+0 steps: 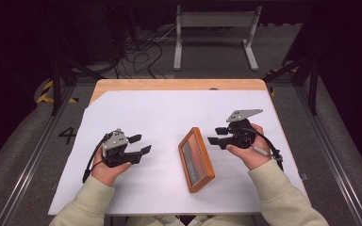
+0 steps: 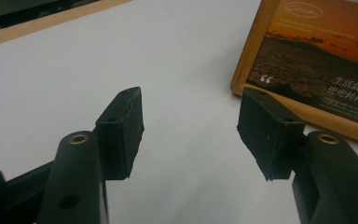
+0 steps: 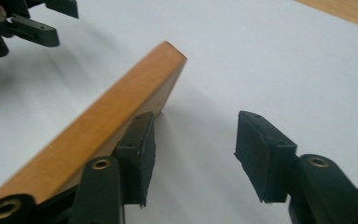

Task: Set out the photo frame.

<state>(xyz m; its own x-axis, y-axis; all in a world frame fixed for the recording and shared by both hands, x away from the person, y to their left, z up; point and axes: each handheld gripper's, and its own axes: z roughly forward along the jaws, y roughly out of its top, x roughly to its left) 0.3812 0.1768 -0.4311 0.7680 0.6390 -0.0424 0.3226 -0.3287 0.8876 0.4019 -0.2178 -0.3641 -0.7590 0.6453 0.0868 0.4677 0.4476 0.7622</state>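
A rectangular picture frame (image 1: 196,160) of smooth, orange-toned wood with rounded corners is seen lying flat slightly right of centre in the high view, its long axis running from upper left to lower right. Behind its glazing a sunset print with small white lettering is shown, as read in the upper right of the left gripper view (image 2: 317,65). The frame rests on a matte white sheet (image 1: 160,113) that covers most of a light wooden table (image 1: 179,84), whose bare strip is left exposed along the far edge.

The left gripper (image 1: 140,143), of black plastic with a grey plate, is held at the lower left of the high view, well apart from the frame; its jaws are spread wide with nothing between them (image 2: 191,135). The right gripper (image 1: 218,135) is held just right of the frame's upper end. Its jaws stand apart and grip nothing, one rubber-like pad (image 3: 140,154) being just beside the frame's outer side (image 3: 88,135); contact cannot be told.

Beyond the table, grey carpeted floor (image 1: 207,52), a tangle of cables (image 1: 141,52) and a white metal stand (image 1: 214,28) are seen against a dark background. Broad open sheet is left on the upper half and the left side.
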